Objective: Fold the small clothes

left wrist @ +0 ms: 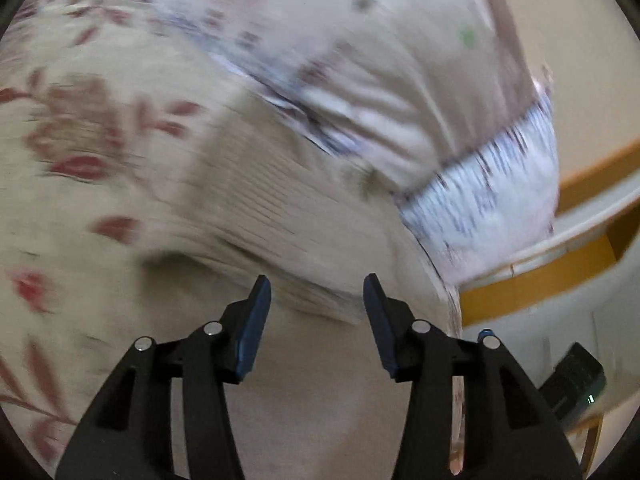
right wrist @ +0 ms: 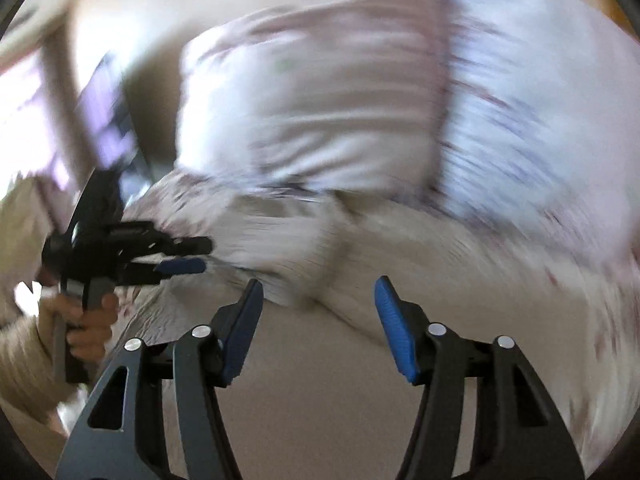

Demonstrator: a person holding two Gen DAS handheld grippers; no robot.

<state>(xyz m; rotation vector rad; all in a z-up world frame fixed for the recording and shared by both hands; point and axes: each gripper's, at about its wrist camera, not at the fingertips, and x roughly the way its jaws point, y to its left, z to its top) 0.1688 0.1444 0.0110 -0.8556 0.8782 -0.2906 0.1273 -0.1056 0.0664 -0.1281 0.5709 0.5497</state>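
A beige ribbed knit garment [left wrist: 260, 208] lies on the floral bedsheet [left wrist: 76, 144], blurred by motion. My left gripper [left wrist: 317, 286] hovers just short of the garment's near edge, open, its blue pads apart with nothing pressed between them. In the right wrist view the same garment [right wrist: 288, 252] lies ahead of my right gripper [right wrist: 319, 286], which is open and holds nothing. The left gripper [right wrist: 196, 257] shows there at the left, carried by a hand [right wrist: 86, 324] in a beige sleeve, its fingers pointing toward the garment's left end.
A beige pillow [left wrist: 400, 64] and a white patterned pillow [left wrist: 488, 204] lie behind the garment. A wooden frame [left wrist: 560, 276] runs past the bed's right side, and a dark device [left wrist: 576, 376] lies below it. Plain beige sheet [right wrist: 320, 380] fills the foreground.
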